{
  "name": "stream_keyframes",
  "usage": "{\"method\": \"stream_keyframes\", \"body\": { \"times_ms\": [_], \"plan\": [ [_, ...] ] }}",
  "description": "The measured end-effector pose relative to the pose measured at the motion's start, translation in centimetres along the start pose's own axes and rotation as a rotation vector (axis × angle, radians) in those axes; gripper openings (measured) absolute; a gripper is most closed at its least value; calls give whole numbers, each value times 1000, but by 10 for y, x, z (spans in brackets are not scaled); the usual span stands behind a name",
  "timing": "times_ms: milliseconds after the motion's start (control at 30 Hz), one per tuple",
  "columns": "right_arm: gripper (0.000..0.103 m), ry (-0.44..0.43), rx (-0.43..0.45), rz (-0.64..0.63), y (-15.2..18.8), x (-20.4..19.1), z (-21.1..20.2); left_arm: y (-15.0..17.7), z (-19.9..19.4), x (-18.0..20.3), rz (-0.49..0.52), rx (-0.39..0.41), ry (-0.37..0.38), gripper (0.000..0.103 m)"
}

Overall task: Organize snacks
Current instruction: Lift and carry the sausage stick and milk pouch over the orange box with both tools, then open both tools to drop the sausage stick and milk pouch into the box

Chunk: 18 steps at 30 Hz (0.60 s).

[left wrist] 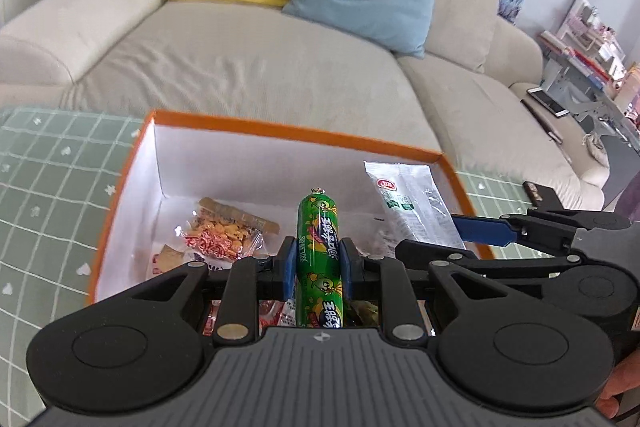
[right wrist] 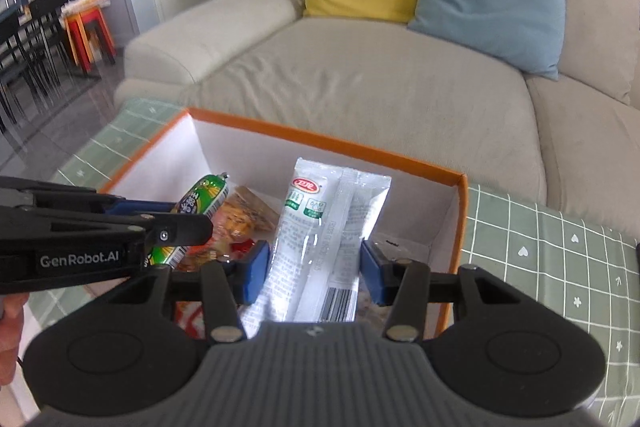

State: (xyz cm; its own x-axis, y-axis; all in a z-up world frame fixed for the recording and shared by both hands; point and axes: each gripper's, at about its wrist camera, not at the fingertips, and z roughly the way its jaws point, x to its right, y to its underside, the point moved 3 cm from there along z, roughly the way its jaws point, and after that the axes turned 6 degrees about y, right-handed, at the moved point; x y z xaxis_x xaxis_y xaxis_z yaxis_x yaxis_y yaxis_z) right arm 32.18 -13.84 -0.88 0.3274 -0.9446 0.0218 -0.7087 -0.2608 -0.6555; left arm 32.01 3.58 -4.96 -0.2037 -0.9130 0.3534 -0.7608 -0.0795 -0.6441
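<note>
Green sausage stick (left wrist: 320,259), glossy printed casing, clamped upright in the left tongs (left wrist: 317,269) above the orange-rimmed box (left wrist: 256,125) on the tabletop (left wrist: 52,167). Right tongs (right wrist: 311,269) straddle the silver-white snack pouch (right wrist: 324,227); grip there cannot be told. Judgement: lower each low into the box before releasing, clear of the cracker packet (left wrist: 224,235).

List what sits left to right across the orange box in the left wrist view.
Clear bag of orange crackers → green sausage held in the left gripper → silver packet → blue finger of the right gripper, all over the orange box.
</note>
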Motion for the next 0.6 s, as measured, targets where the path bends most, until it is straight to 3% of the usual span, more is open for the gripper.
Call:
{"method": "stream_keyframes", "body": {
  "times_ms": [267, 600],
  "plan": [
    [48, 26, -87, -51, -7, 4, 47, -3, 36, -13, -30, -60, -31, 24],
    [49, 28, -103, -31, -9, 6, 72, 5, 51, -17, -20, -82, -78, 24]
  ]
}}
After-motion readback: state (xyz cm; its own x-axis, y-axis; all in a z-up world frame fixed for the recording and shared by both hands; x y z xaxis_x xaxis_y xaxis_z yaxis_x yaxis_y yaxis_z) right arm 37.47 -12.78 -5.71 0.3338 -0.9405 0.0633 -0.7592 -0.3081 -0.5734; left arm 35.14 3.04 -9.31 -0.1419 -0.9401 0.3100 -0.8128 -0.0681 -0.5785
